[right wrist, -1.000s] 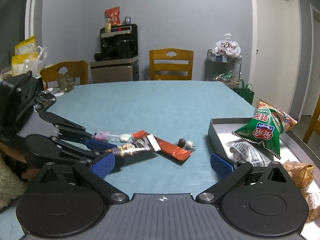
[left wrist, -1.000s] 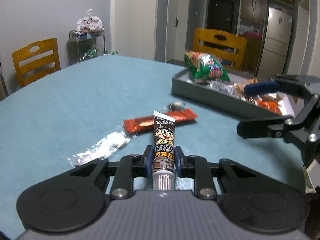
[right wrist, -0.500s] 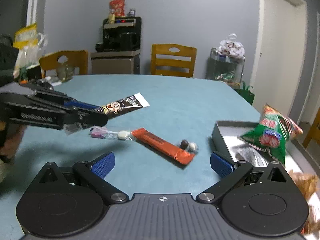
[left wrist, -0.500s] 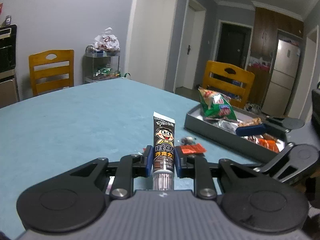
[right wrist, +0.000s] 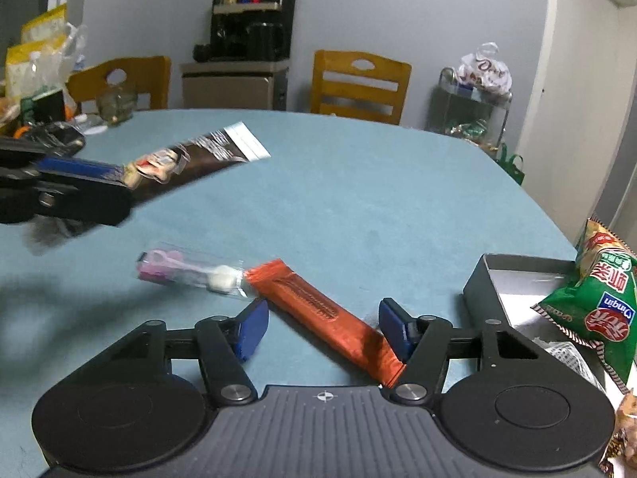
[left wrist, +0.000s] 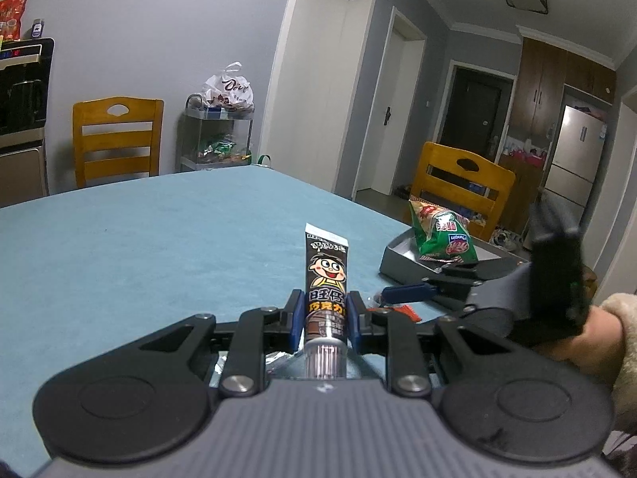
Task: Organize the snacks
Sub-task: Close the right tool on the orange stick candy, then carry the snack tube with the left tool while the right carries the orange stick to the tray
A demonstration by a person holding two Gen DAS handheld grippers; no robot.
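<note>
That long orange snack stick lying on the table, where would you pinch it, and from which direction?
Grip the orange snack stick across its narrow width, near the middle, coming down from above. It lies flat and slantwise on the table, so the pads should turn square to its long sides. The right gripper already straddles it, jaws closing.

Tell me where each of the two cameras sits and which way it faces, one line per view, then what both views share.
Left wrist: on the left gripper, looking along its fingers, which are shut on a brown cartoon tube, across the teal table; the right gripper and a sleeved hand show.
Right wrist: on the right gripper, its jaws closing around an orange snack bar lying on the table; the left gripper enters from the left.
Shared: tube, table, grey tray, green chip bag.
</note>
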